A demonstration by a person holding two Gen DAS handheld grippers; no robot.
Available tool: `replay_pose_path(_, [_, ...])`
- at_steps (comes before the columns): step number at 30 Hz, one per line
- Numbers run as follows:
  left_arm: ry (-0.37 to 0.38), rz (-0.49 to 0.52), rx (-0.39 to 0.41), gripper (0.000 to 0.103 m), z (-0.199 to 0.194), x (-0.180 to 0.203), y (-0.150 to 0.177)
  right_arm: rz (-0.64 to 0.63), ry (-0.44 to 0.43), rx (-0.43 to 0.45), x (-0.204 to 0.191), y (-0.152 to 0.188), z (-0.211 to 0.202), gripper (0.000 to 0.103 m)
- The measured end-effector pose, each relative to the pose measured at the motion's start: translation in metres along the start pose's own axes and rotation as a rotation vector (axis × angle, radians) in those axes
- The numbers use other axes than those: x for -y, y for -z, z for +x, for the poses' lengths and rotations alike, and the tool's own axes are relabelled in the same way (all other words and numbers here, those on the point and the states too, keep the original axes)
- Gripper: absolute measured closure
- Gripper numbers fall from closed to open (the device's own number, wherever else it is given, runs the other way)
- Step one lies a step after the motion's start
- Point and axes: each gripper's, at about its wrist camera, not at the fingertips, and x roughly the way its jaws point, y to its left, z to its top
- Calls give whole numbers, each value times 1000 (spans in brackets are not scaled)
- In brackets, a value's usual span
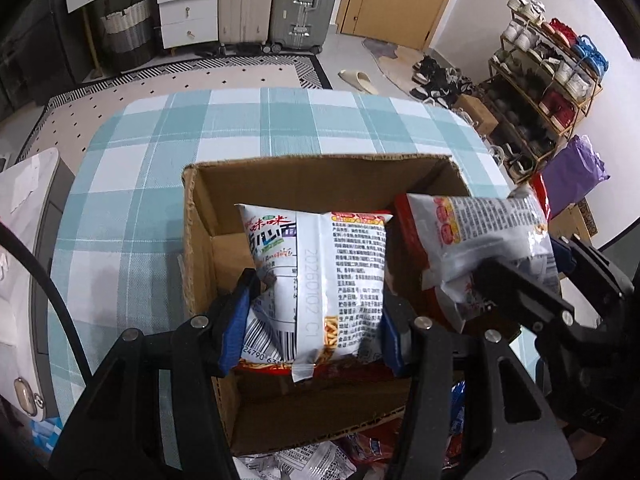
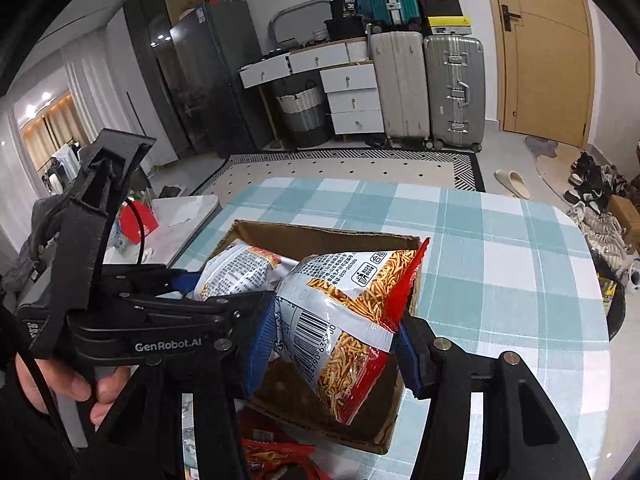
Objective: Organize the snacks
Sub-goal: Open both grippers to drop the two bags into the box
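An open cardboard box (image 1: pixel 208 220) stands on the checked tablecloth; it also shows in the right wrist view (image 2: pixel 280 236). My left gripper (image 1: pixel 312 320) is shut on a white noodle snack bag (image 1: pixel 320 272) held over the box. My right gripper (image 2: pixel 332 344) is shut on a red-and-white noodle snack bag (image 2: pixel 340 320), also over the box. In the left wrist view the right gripper (image 1: pixel 528 280) holds its bag (image 1: pixel 480 232) at the box's right side. In the right wrist view the left gripper (image 2: pixel 188 284) and its bag (image 2: pixel 236 268) are to the left.
More snack packets lie on the table in front of the box (image 1: pixel 312 460) (image 2: pixel 276 456). The table (image 1: pixel 132 168) with the teal checked cloth extends behind and to both sides. A white side table (image 2: pixel 180 216) stands to the left. Suitcases, drawers and a shoe rack (image 1: pixel 540 92) are beyond.
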Motion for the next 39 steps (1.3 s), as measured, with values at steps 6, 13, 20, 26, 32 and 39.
replay_pose_path(6, [-16,-1,-3,46,-4,0,1,1,5,-11,1,0,4,48])
replay_pose_path(13, [-37,13,28,38,-21,2,4,15,3,53,7,-5,-9,48])
replay_pose_path(20, [-29,-28,88,23,-48,-3,12,36,-24,104,6,-3,-36,48])
replay_pose_path(26, [-12,-54,156,23,-79,-5,24,46,-32,158,4,3,-68,46])
replay_pose_path(32, [-6,-19,241,22,-115,6,47,16,-5,194,-2,12,-103,46])
replay_pose_path(39, [-66,70,338,21,-149,31,78,0,-21,258,-12,34,-145,34])
